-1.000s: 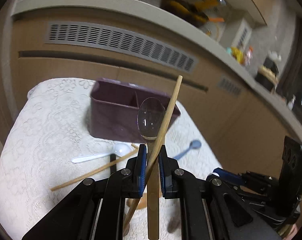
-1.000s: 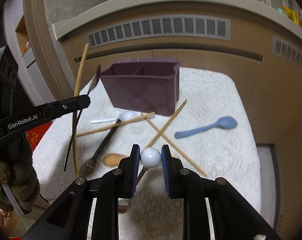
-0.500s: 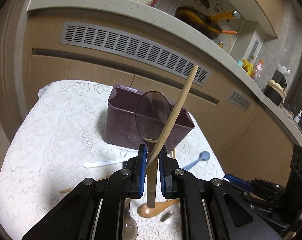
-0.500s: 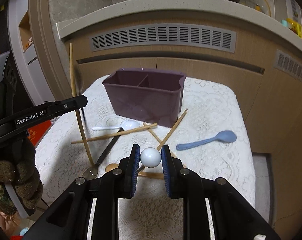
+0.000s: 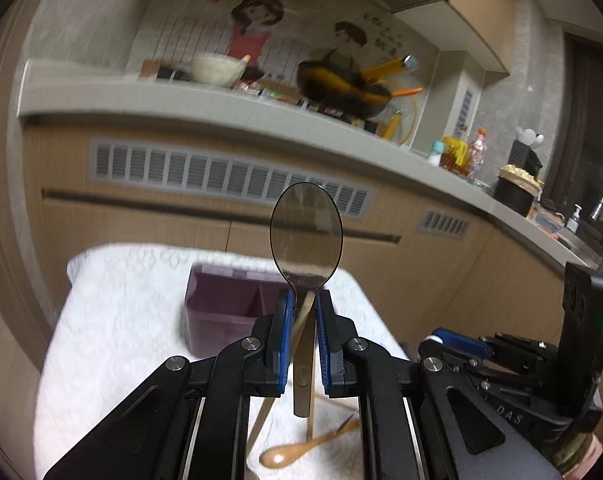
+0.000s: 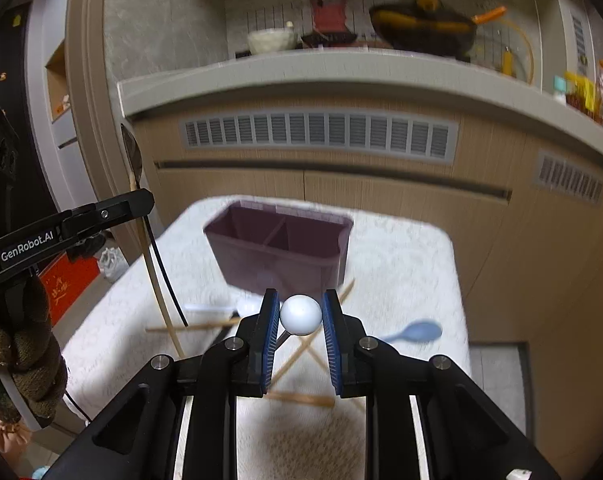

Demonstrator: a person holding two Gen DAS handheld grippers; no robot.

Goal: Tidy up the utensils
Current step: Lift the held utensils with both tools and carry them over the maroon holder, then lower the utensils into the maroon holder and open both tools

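A kitchen, with a lace-covered table (image 6: 413, 256) set before wooden cabinets and a cluttered counter behind. Both grippers lifted since a second ago: table and purple caddy (image 6: 279, 254) now sit lower in each view, more wall showing above. Left gripper (image 5: 302, 312) clamped on a dark spoon (image 5: 306, 232) together with a chopstick (image 5: 301, 320) (bowl upright, well above the caddy rim). Right gripper (image 6: 300, 316) closed on a white ball-shaped end (image 6: 300, 315) of some utensil, the rest concealed below the pads. Probably both loads raised clear of the table for a drop into the caddy, far and centre; nothing visible in either compartment yet.

Still lying near the caddy's front: crossed chopsticks (image 6: 301, 354), a white spoon (image 6: 225, 309), a blue spoon (image 6: 415, 332) to the right, a wooden spoon (image 5: 301, 446) nearest. Motion blur softens table and loose pieces. Lower spoon handle and chopstick hard to separate between the blue pads; chopstick's upper end not visible from the left wrist.
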